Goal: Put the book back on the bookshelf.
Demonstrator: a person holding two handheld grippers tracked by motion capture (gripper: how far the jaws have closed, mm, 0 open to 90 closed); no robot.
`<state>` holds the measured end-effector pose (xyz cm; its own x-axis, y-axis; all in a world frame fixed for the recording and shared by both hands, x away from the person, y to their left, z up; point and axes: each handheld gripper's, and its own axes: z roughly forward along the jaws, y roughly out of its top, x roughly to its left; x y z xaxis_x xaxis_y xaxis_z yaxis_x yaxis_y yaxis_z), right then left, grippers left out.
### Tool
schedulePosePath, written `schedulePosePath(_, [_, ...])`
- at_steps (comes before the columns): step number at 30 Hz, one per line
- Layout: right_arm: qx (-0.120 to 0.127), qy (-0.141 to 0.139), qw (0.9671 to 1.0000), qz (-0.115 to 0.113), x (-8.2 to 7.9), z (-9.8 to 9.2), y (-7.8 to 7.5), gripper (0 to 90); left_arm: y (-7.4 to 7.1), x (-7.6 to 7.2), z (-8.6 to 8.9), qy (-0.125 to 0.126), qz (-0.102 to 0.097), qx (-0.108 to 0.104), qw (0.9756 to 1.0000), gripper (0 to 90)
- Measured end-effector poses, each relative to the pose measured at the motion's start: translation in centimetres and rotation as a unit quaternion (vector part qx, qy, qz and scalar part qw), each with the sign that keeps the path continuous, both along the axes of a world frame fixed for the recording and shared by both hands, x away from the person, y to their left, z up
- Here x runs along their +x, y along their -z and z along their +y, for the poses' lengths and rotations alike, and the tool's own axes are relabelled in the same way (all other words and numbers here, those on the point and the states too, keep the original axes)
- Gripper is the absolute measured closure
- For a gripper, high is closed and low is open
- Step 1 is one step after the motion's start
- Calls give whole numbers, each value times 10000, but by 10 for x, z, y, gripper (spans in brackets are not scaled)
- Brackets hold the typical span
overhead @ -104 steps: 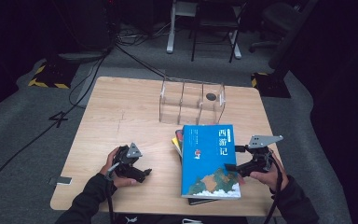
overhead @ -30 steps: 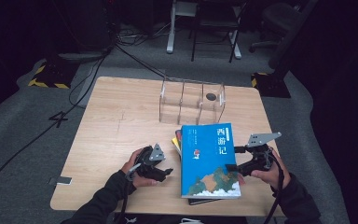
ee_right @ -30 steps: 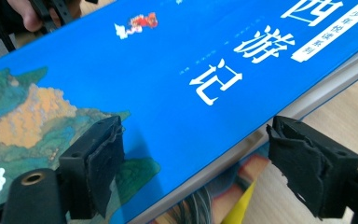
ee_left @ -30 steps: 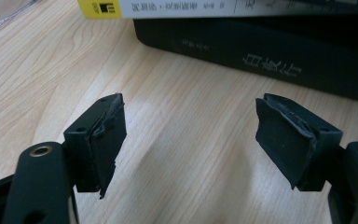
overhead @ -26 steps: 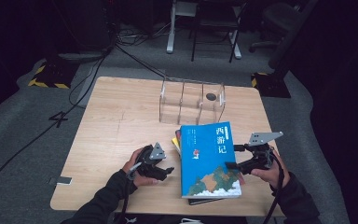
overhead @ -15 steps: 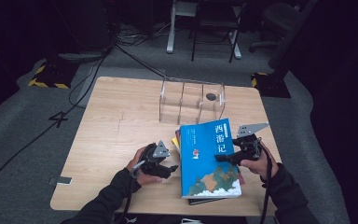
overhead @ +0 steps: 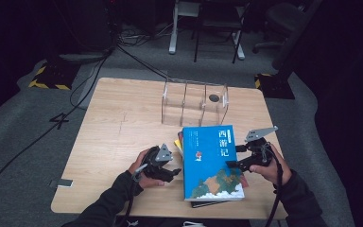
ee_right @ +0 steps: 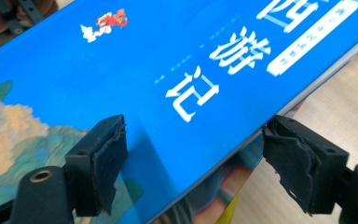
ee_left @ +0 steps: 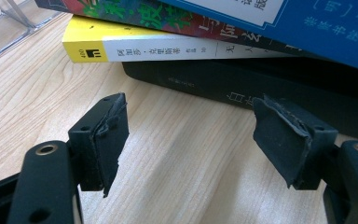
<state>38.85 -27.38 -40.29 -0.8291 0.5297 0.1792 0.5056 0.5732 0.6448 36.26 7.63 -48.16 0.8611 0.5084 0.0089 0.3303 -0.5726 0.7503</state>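
Note:
A stack of books lies on the wooden table (overhead: 118,123), topped by a blue book (overhead: 210,161) with white Chinese characters. My left gripper (overhead: 174,169) is open just left of the stack. In its own view the jaws (ee_left: 191,140) face the spines of a yellow-and-white book (ee_left: 168,49) and a black book (ee_left: 242,79), with bare table between them. My right gripper (overhead: 234,157) sits at the stack's right side. Its jaws (ee_right: 193,158) have just been opening, and the blue book's (ee_right: 121,60) edge runs between them unpressed.
A clear acrylic divider rack (overhead: 194,99) stands behind the stack, a dark round thing in its right compartment. Its corner shows in the left gripper view (ee_left: 18,14). The table's left half is bare wood. Cables and chair legs lie on the floor beyond.
My left gripper has slid right up to the stack. My right gripper has moved in left onto the blue book's right edge, and the book turned a little.

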Motion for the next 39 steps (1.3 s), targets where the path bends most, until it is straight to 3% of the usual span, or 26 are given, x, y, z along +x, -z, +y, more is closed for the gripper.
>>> schedulePosePath(3, [114, -84, 9997, 194, 3, -2, 3, 185, 0, 1, -4, 35, -13, 6, 10000, 263])
schedulePosePath(9, [194, -148, 9996, 125, 2, -2, 5, 171, -2, 2, -13, 110, -22, -58, 9999, 268])
schedulePosePath(12, [460, -59, 9989, 102, 3, -9, 8, 261, -4, 2, -15, 116, -15, -161, 9998, 276])
schedulePosePath(13, [517, -53, 9986, 115, 4, -11, 7, 274, -5, 3, -17, 120, -51, -87, 9999, 281])
schedulePosePath(24, [686, -112, 9976, -32, 4, -8, 6, 283, -4, 3, -19, 133, -46, -70, 9999, 288])
schedulePosePath(26, [819, -121, 9965, -114, 2, -10, 3, 355, -4, 3, -19, 129, -42, -74, 9999, 288])
schedulePosePath(27, [1023, -209, 9945, -35, 3, -10, 2, 402, -4, 3, -19, 129, -42, -74, 9999, 288])
schedulePosePath(29, [1046, -297, 9941, 17, 3, -8, 4, 396, -4, 3, -19, 125, -33, -77, 9999, 288])
schedulePosePath(34, [229, -128, 9995, -200, -3, 3, -4, 329, -5, 3, -18, 126, -69, -83, 9999, 288])
schedulePosePath(36, [13, -57, 9997, -230, -6, 6, -4, 303, -5, 3, -18, 131, -72, -87, 9999, 288])
schedulePosePath(37, [-96, 10, 9999, -84, -5, 6, -4, 283, -5, 3, -18, 121, -85, -72, 9999, 288])
schedulePosePath(39, [-86, 14, 10000, -38, -4, 5, -4, 278, -5, 2, -18, 126, -90, -66, 9999, 292])
